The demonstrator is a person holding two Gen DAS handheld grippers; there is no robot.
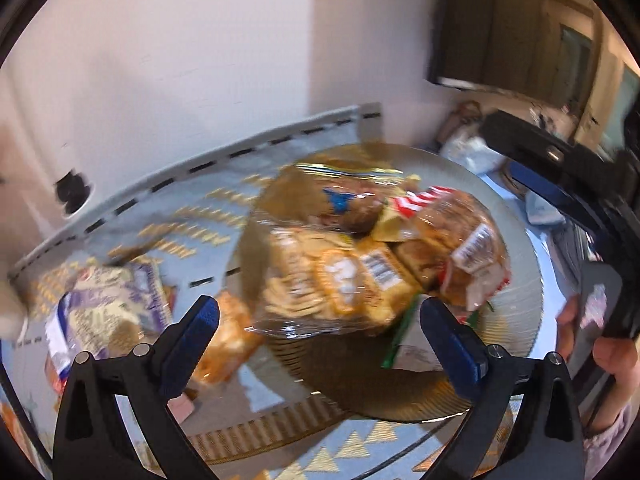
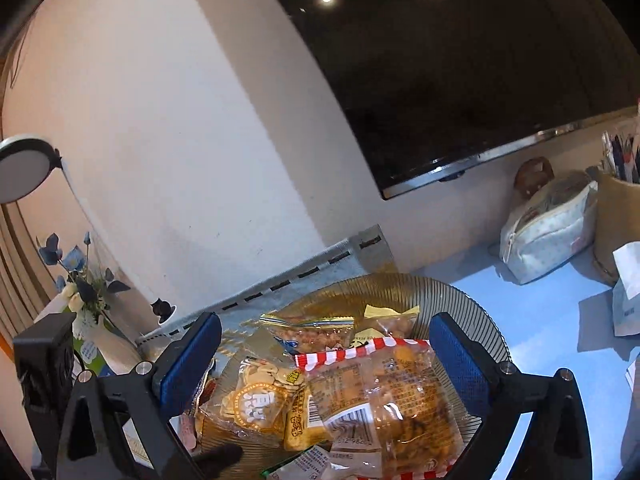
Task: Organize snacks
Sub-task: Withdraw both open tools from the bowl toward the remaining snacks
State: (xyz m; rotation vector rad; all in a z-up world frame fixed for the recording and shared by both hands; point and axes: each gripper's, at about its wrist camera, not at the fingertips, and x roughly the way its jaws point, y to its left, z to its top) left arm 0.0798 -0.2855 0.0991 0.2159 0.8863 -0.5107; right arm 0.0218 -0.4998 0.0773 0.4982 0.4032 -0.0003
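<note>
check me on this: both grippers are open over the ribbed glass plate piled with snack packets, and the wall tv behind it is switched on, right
Not quite. The TV is off: in the right wrist view its screen is black and only mirrors two ceiling lights. The rest holds: the left gripper and right gripper are open over the glass plate piled with snack packets.

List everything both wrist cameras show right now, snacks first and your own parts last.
Ribbed amber glass plate: one, on the blue table, holding the snack pile.
Red-and-white striped clear snack bag: one, on top of the pile.
Round-label cracker packet: one, golden, left side of the pile.
Purple-and-white snack bag: one, off the plate, on the patterned mat.
Patterned blue-gold mat: one, under the plate.
White dotted zip pouch: one, by the wall.
Black wall screen: one, above the table.
Blue flowers in a white vase: one bunch, far left.
Left gripper: black with blue pads, open, empty.
Right gripper: same, open, empty.
</note>
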